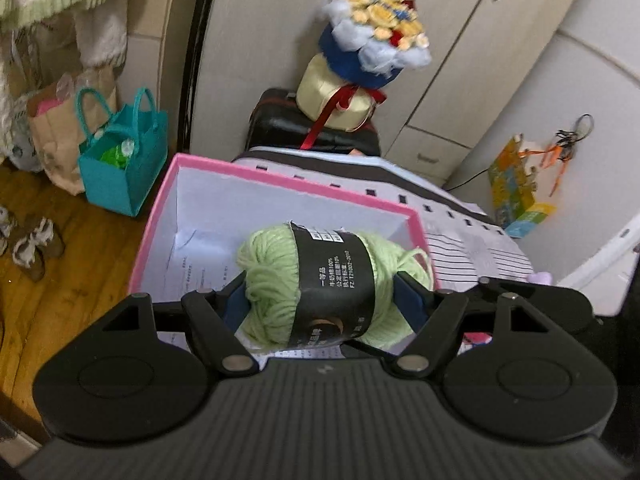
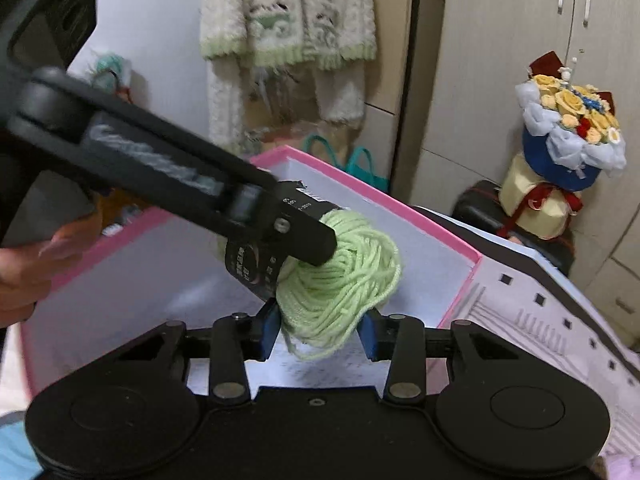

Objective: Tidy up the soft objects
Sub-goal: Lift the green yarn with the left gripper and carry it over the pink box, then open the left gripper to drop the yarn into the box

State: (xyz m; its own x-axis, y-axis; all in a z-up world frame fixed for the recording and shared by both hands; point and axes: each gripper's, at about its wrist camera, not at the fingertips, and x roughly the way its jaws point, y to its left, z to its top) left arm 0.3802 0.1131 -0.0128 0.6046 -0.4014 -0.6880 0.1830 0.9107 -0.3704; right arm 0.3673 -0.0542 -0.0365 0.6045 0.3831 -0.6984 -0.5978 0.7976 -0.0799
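Pale cream wardrobe doors (image 1: pixel 452 52) with slim metal handles fill the back wall; a dark vertical frame (image 1: pixel 196 52) edges them on the left; the floor (image 1: pixel 48 280) is warm brown wood boards; fluffy white-and-green garments (image 2: pixel 288 12) hang against a white wall (image 2: pixel 152 32); a black padded stool (image 1: pixel 280 124) stands before the wardrobe; light is soft and indoor.
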